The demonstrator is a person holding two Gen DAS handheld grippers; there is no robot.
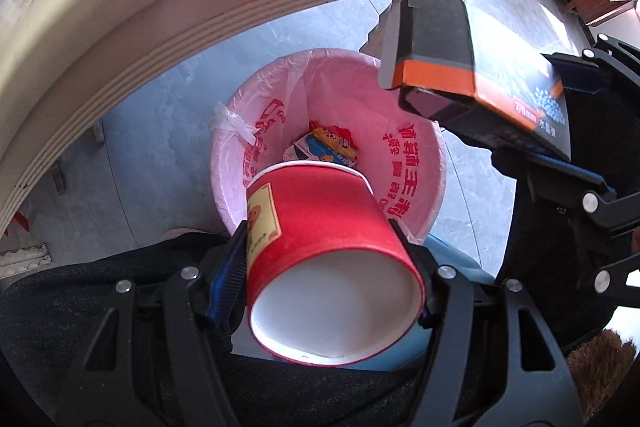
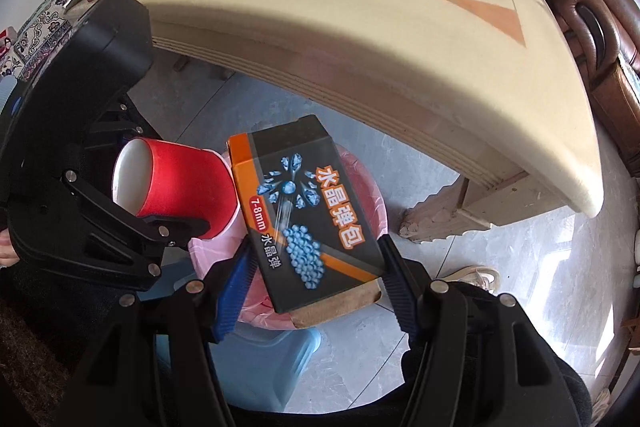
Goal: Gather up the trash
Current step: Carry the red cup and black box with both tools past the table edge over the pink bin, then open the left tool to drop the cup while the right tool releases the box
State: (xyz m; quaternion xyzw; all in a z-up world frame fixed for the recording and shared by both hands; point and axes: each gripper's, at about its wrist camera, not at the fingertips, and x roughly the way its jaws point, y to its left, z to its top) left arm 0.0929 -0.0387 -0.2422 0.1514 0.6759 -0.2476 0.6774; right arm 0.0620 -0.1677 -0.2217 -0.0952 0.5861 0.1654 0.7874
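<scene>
My left gripper [image 1: 320, 259] is shut on a red paper cup [image 1: 324, 247], mouth towards the camera, held right above a pink-lined trash bin [image 1: 416, 163] on the floor. Snack wrappers [image 1: 326, 147] lie at the bin's bottom. My right gripper [image 2: 316, 275] is shut on a black and orange cardboard box [image 2: 304, 211], held over the same bin [image 2: 360, 179]. In the left wrist view the box [image 1: 444, 55] hangs at the upper right above the bin's rim. In the right wrist view the cup [image 2: 176, 187] sits left of the box, in the left gripper.
A beige table [image 2: 360, 27] with a ribbed edge stands just beyond the bin; its leg [image 2: 440, 215] is to the right. A light blue stool [image 2: 260, 359] sits beside the bin. Dark trousers [image 1: 80, 287] of a person fill the near side. A brown sofa [image 2: 592, 27] lines the right.
</scene>
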